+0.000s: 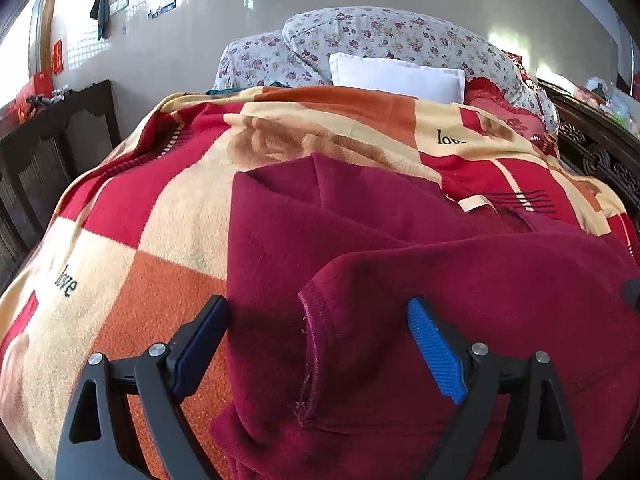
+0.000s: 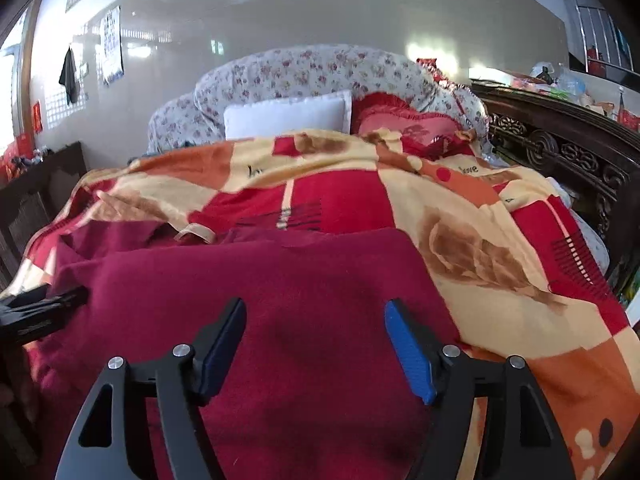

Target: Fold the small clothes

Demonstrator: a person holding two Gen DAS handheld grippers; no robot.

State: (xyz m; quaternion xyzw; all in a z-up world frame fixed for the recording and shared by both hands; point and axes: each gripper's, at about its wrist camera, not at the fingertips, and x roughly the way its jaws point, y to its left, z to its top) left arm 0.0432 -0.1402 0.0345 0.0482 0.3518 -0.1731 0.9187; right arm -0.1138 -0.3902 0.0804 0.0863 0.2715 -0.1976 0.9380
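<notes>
Underneath everything lies a checked blanket in red, orange and cream, covering the bed. At twelve o'clock in both views a floral quilt is heaped behind a white pillow. On the blanket lies the maroon garment, partly folded; in the left view a sleeve cuff overlaps its body at six o'clock. The left gripper hovers over that cuff, jaws spread wide, holding nothing. The right gripper hangs likewise agape and empty above the garment's flat middle.
</notes>
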